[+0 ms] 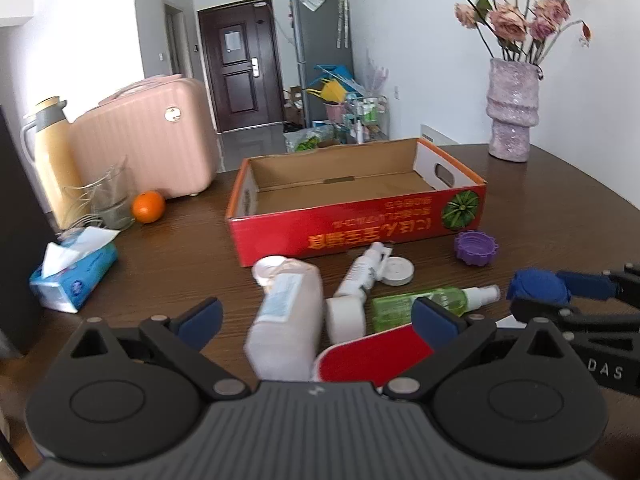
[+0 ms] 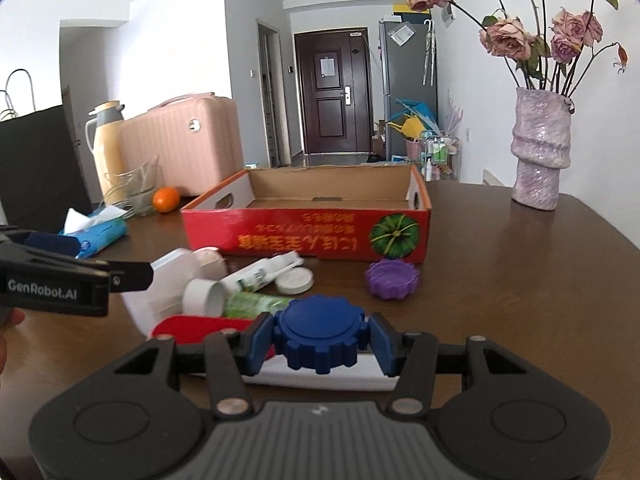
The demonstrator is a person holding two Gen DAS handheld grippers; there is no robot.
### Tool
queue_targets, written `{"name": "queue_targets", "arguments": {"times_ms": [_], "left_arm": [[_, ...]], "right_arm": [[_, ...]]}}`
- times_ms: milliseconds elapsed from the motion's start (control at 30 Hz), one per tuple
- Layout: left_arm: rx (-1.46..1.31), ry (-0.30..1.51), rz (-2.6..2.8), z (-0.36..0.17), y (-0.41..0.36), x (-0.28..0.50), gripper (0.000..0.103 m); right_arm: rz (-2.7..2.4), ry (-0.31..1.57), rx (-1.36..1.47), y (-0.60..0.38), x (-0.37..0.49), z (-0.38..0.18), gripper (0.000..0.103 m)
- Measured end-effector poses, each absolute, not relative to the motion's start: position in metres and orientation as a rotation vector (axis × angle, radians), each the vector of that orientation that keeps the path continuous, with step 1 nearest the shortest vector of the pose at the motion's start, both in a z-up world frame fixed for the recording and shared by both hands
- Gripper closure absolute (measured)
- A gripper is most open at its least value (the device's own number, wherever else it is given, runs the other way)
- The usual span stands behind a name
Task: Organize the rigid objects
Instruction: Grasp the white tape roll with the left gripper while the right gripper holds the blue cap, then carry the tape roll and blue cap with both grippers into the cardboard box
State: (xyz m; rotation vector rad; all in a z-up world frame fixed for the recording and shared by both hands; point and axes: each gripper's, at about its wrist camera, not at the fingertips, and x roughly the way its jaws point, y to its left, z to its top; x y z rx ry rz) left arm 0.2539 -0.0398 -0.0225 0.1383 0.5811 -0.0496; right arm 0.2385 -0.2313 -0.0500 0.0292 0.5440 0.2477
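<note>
My right gripper point(image 2: 320, 336) is shut on a blue gear-edged lid point(image 2: 320, 330), held a little above the table; the lid point(image 1: 538, 286) also shows at the right of the left wrist view. My left gripper point(image 1: 318, 320) is open, hovering over a heap of items without touching them: a white bottle point(image 1: 288, 320), a white cap point(image 1: 346, 318), a green spray bottle point(image 1: 432, 302), a white tube point(image 1: 364, 268), a round white lid point(image 1: 396, 271) and a red-and-white flat piece point(image 1: 372, 356). Behind the heap stands an empty red cardboard box point(image 1: 360, 236). A purple lid point(image 1: 476, 248) lies by its right corner.
On the dark wooden table point(image 2: 520, 300), a pale purple vase point(image 1: 512, 112) with dried roses stands at the back right. At the left are a tissue pack point(image 1: 74, 276), an orange point(image 1: 149, 207), a glass point(image 1: 112, 200), a yellow thermos point(image 1: 52, 160) and a pink case point(image 1: 152, 148).
</note>
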Motion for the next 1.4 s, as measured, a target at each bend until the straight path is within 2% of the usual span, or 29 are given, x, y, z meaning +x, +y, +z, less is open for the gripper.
{"name": "queue_targets", "arguments": {"times_ms": [67,233,367,433,500,733,1033,1100,1167,1400], "left_arm": [[0.145,0.589,-0.053,-0.026,-0.047,0.261,0.0],[0.149,0.626,-0.056,-0.037,-0.06,0.28,0.008],[0.148,0.661,-0.048,-0.045,-0.066,0.293,0.023],[0.153,0.677,-0.04,-0.05,-0.068,0.299,0.026],[0.162,0.685,-0.034,-0.055,-0.069,0.305,0.036],[0.154,0.721,-0.015,-0.065,-0.07,0.316,0.04],[0.106,0.766,0.017,-0.076,-0.064,0.325,0.057],[0.091,0.775,0.022,-0.077,-0.062,0.326,0.072],[0.076,0.785,0.024,-0.079,-0.059,0.328,0.078],[0.068,0.755,0.015,-0.073,-0.057,0.321,0.078]], "right_arm": [[0.242,0.542,0.022,-0.237,0.245,-0.051,0.052],[0.232,0.541,0.016,-0.249,0.262,-0.055,0.052],[0.242,0.544,0.049,-0.257,0.272,-0.064,0.052],[0.238,0.544,0.057,-0.259,0.273,-0.068,0.052],[0.235,0.536,0.067,-0.262,0.274,-0.069,0.052],[0.226,0.517,0.102,-0.271,0.27,-0.071,0.052],[0.212,0.526,0.099,-0.269,0.271,-0.076,0.052],[0.206,0.526,0.099,-0.269,0.271,-0.077,0.052],[0.197,0.526,0.1,-0.27,0.27,-0.078,0.052],[0.171,0.53,0.11,-0.271,0.27,-0.081,0.052]]}}
